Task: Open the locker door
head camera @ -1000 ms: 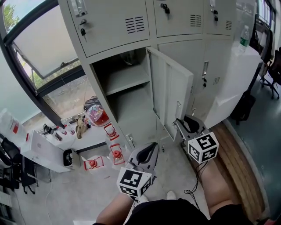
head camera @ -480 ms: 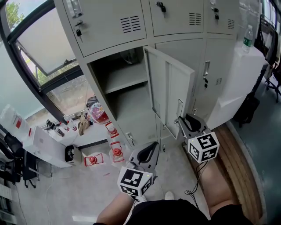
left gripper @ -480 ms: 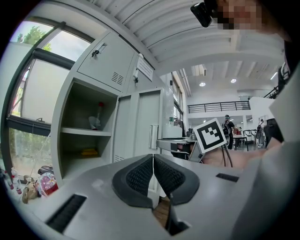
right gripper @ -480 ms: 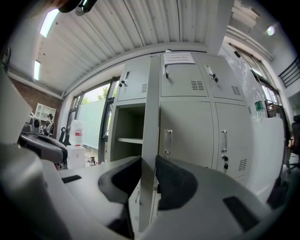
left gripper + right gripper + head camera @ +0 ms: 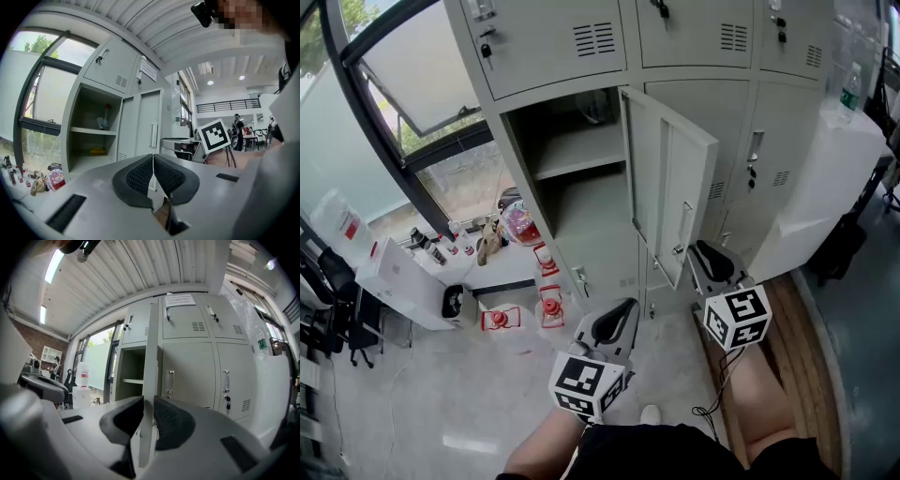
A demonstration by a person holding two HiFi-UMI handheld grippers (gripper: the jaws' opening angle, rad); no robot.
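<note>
**Locker door stood open, its edge taken between the right jaws**

Head view: a bank of grey lockers (image 5: 694, 56) is seen from above. The locker door (image 5: 670, 183) of one lower compartment is swung well out toward the person; it is hinged at the compartment's right side, and its ribbed inner face is shown. The open compartment (image 5: 581, 202) is crossed by one shelf (image 5: 577, 155). The right gripper (image 5: 701, 251) is held low at the door's free edge, just beside the latch; the left gripper (image 5: 623, 314) is kept apart from the door, over the floor in front of the compartment. Red items (image 5: 546, 305) and a white box (image 5: 398, 281) are scattered on the floor at the left, below a window (image 5: 403, 75).

Left gripper view: the two pads (image 5: 138, 176) are pressed together at their tips, and nothing is held between them. Beyond them the open compartment is seen, with a small yellow item low inside it; the other gripper's marker cube (image 5: 214, 135) is shown at the right.

Right gripper view: the door is seen edge-on, running upright between the two pads (image 5: 171, 420). The jaws have just been closing and are set on that edge, whose thickness fills the gap between them; the open compartment is seen to its left and closed lockers with handles to its right.
</note>
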